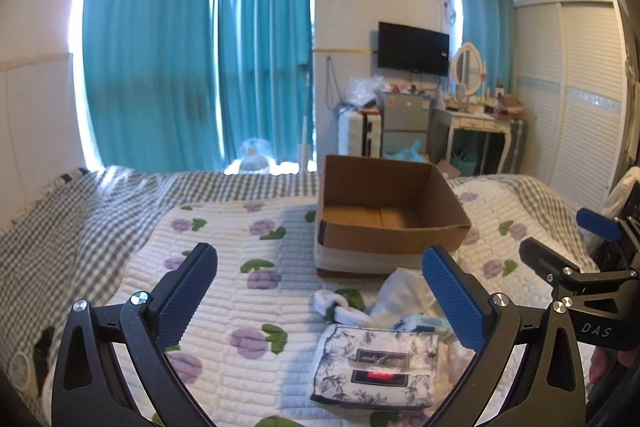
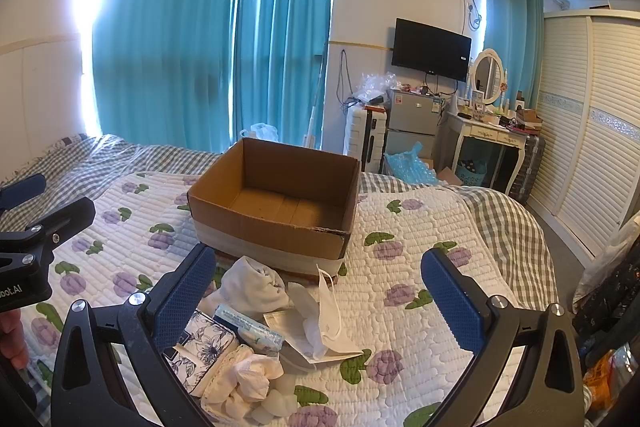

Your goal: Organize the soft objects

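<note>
An open, empty cardboard box stands on the quilted bed. In front of it lies a pile of soft items: a floral tissue pack, a white sock, a white cloth, a white face mask, a small blue tissue packet and crumpled cream fabric. My left gripper is open and empty, above the pile. My right gripper is open and empty, over the mask; it also shows at the right of the left wrist view.
The bed has a white quilt with purple flowers over a checked sheet. Beyond the foot of the bed are teal curtains, a small fridge, a dressing table and a wardrobe.
</note>
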Available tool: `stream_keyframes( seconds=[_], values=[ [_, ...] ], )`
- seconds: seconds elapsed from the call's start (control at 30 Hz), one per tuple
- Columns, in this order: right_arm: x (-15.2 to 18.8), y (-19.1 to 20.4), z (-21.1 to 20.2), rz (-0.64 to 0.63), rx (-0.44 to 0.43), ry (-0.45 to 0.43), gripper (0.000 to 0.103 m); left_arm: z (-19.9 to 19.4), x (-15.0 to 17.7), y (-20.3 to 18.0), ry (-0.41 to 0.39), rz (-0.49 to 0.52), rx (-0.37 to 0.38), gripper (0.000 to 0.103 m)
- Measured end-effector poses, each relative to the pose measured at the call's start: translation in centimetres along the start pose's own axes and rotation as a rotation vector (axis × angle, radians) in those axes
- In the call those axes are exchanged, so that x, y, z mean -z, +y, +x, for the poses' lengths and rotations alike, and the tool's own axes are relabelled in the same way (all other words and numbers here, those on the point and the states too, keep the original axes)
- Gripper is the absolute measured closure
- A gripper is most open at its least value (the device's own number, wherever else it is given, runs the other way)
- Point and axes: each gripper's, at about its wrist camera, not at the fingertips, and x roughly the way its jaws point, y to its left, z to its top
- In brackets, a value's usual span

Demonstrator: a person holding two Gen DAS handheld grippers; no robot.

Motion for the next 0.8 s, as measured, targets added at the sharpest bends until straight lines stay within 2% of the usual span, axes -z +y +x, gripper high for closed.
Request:
stream_keyframes(
  seconds=[0.8],
  values=[
    [0.19,-0.23,0.21,0.000,0.002,0.009,0.000,0.03,-0.09,0.01,0.004,0.002,0.000,0.000]
  ],
)
